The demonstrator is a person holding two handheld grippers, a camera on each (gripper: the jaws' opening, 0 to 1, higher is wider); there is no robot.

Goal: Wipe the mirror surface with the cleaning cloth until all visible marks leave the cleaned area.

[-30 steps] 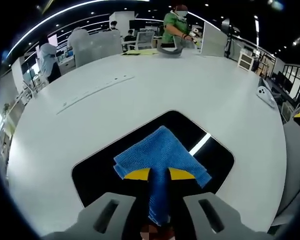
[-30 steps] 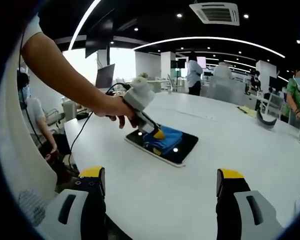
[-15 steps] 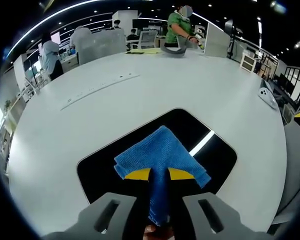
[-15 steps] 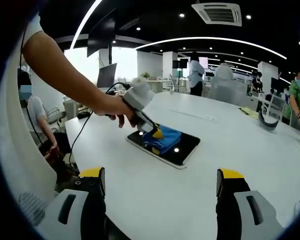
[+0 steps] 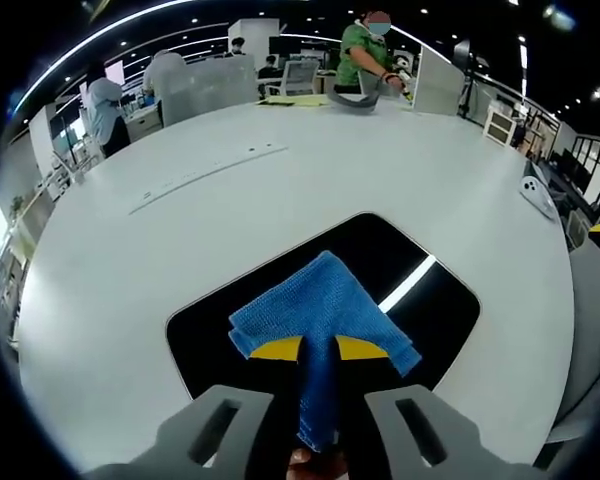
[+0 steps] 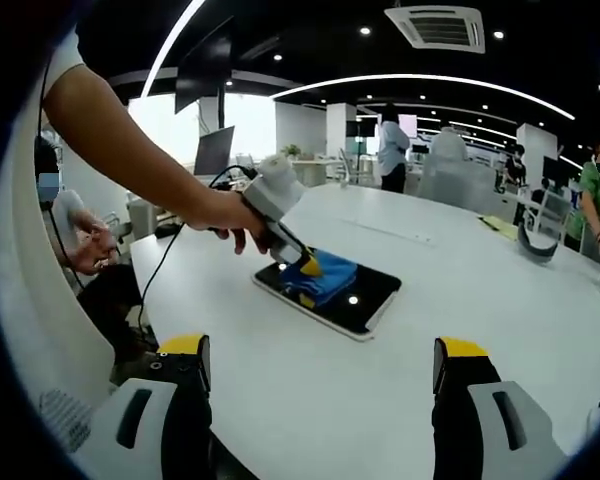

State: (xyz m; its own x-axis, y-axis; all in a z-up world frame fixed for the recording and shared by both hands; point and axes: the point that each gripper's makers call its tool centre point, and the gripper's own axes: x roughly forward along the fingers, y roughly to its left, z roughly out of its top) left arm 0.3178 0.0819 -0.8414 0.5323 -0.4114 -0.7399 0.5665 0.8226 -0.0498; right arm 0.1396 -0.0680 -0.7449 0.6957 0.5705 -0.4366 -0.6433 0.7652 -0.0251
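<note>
The mirror (image 5: 420, 300) lies flat on the white table (image 5: 280, 200) at lower centre of the left gripper view, and could slide if the cloth (image 5: 320, 320) drags too hard. The left hand-held gripper (image 5: 320, 400) is clamped on the blue cloth, pressing it onto the glass. The right hand-held gripper (image 6: 320, 375) hangs wide open, empty, at the bottom of its view.

An open-plan office: long white tables (image 5: 400, 190), monitors (image 6: 211, 151) and desk chairs (image 5: 293, 76), a ceiling air-conditioning vent (image 6: 439, 26), strip lights (image 6: 420, 79), people working at far desks.
</note>
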